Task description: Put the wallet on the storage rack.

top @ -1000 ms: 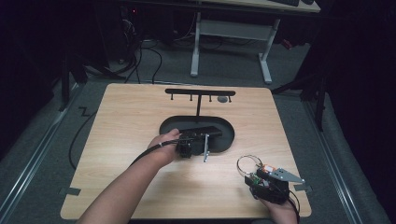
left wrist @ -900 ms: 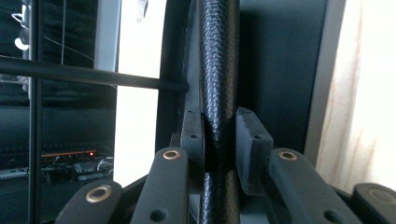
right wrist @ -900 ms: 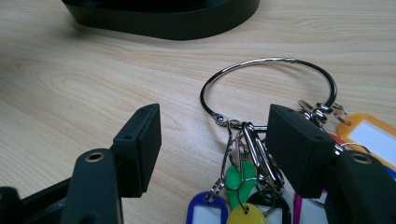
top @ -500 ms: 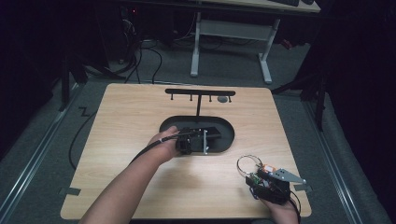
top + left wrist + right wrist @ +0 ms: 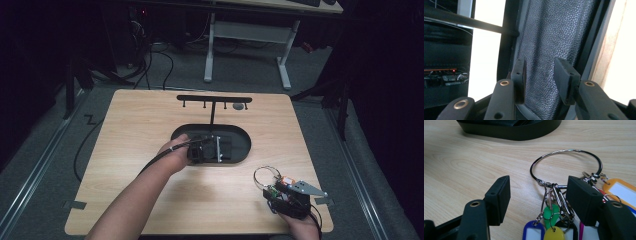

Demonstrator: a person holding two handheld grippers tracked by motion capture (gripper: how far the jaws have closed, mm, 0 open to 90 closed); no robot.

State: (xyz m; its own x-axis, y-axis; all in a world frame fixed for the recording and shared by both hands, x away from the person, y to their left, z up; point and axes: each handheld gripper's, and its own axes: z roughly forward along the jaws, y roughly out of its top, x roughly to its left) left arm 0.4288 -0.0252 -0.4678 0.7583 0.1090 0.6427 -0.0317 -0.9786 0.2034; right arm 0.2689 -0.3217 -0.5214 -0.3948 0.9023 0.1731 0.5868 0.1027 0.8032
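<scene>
Two grippers are at work, one in each hand. On the left gripper (image 5: 541, 82), the jaws stand apart with nothing between the pads; they have just been opening and then closing a little. Directly beyond them lies the black pebbled leather tray (image 5: 559, 35), whose stitched rim runs past the outer side of the right-hand jaw. One thin black rod (image 5: 469, 23) crosses beyond the left-hand jaw.

On the right gripper (image 5: 541, 197), the jaws are open and grip nothing. One large wire ring (image 5: 566, 161) lies on the table (image 5: 461, 157) just ahead of the gap, and its cluster of clips and coloured key tags (image 5: 552, 230) sits between the jaws, crowding the right-hand pad. At least five tags can be counted, though their edges are cut off.

To do the step well, the left gripper should probably centre the tray rim between its pads before closing, keeping clear of the rod. The high view shows one stand (image 5: 214, 99) rising behind the tray.
</scene>
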